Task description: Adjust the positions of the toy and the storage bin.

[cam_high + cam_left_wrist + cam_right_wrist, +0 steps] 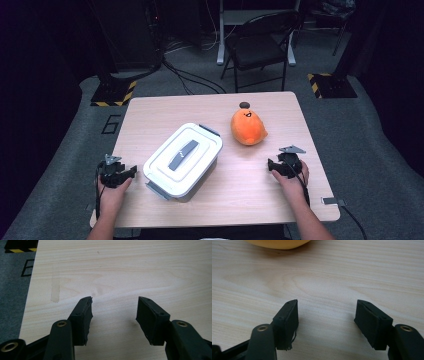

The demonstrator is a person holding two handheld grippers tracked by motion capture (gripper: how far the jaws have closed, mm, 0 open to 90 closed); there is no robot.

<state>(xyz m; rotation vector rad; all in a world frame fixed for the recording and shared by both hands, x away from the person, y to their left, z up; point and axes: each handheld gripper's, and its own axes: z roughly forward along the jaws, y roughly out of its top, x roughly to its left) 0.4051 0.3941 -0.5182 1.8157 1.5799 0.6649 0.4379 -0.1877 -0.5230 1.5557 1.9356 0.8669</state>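
A white lidded box (183, 158) with a grey handle and grey side latches lies slantwise at the table's middle left. An orange plush toy (247, 127) with a smiling face sits right of it, farther back; its lower edge (279, 243) shows at the top of the right gripper view. My left gripper (131, 171) rests on the table's near left, just left of the box, open with bare wood between its pads (113, 315). My right gripper (270, 165) rests on the near right, in front of the toy, open and empty (327, 320).
The light wooden table (240, 190) ends close to my left hand at its left edge (27, 302). A small dark disc (244, 105) lies behind the toy. Beyond the table stand a black folding chair (260, 47) and hazard-striped base plates (112, 92) on grey carpet.
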